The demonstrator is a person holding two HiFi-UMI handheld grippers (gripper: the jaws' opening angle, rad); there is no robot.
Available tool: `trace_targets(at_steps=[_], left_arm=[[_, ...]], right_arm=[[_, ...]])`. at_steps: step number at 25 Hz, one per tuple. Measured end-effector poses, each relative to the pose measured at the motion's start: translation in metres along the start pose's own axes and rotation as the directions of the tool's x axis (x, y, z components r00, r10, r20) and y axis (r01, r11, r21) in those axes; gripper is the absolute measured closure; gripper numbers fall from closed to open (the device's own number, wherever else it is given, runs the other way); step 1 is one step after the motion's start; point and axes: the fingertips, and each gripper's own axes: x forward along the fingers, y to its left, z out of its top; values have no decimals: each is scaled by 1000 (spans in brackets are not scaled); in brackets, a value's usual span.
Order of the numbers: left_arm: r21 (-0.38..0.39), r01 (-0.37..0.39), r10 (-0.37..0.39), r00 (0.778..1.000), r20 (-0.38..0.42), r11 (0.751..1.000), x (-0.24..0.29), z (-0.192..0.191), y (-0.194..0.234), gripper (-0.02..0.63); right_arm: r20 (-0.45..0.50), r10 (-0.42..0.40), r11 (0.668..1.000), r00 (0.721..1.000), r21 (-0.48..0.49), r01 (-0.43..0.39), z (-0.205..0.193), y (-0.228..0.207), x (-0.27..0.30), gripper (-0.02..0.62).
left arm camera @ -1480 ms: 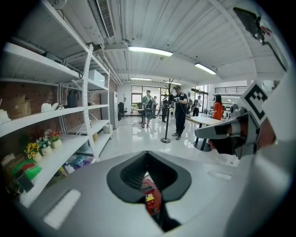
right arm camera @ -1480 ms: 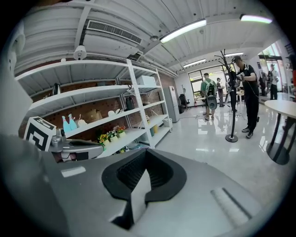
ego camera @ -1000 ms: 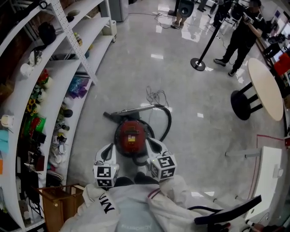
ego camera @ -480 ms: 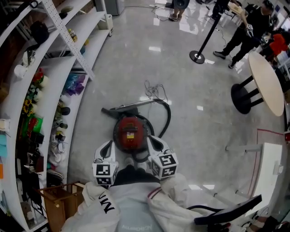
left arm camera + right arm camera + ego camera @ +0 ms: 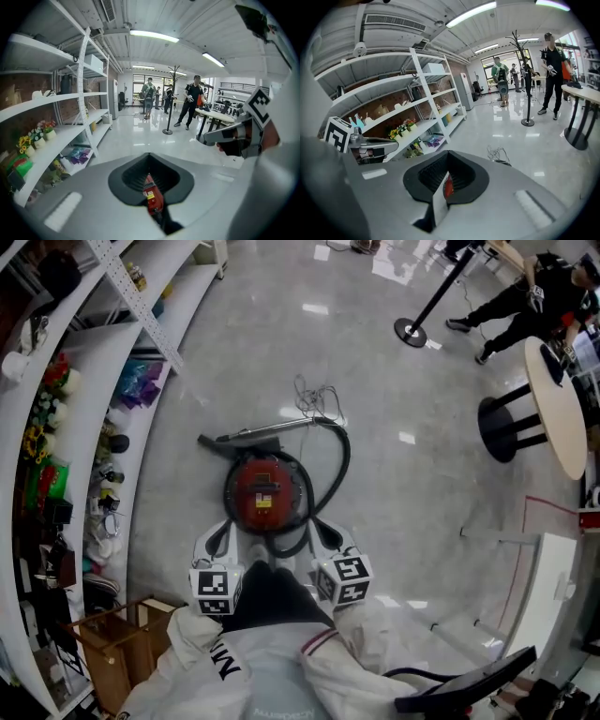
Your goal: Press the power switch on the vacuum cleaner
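While you stand above, one red vacuum cleaner (image 5: 266,493) lies on the floor (image 5: 422,512).
Your left gripper (image 5: 221,532) and right gripper (image 5: 325,529) hover at its near edge, both closed, empty.

- The room is bright and evenly lit by strip lamps (image 5: 153,36) on the ceiling.
- The polished floor (image 5: 412,474) throws back white glare patches, strongest towards the far windows (image 5: 140,79).
- Shadows are faint and soft-edged.
- Both gripper views are fisheye, with black corners, and the shelves (image 5: 56,101) and ceiling lines bow.
- The left tool (image 5: 152,201) and right tool (image 5: 443,187) sit close to the lens and look soft, while the room behind stays sharp.
- The head view bends at its edges and is crisp in the middle.
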Motion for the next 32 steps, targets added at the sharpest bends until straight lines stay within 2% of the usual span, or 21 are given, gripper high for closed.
trace_targets(at_steps=[11,25,32], left_arm=[[-3,70,-70,995,-76,998,31,-59,-9,606],[-45,80,-85,988,-131,996,84,-114,-3,606],[-64,100,-109,979,-171,993,101,-144,-5,606]], right_arm=[[-83,-63,994,995,80,69,-64,-23,28,595],[-156,-77,989,985,111,95,-118,-41,68,595],[-224,-92,983,970,137,125,-160,-45,76,595]])
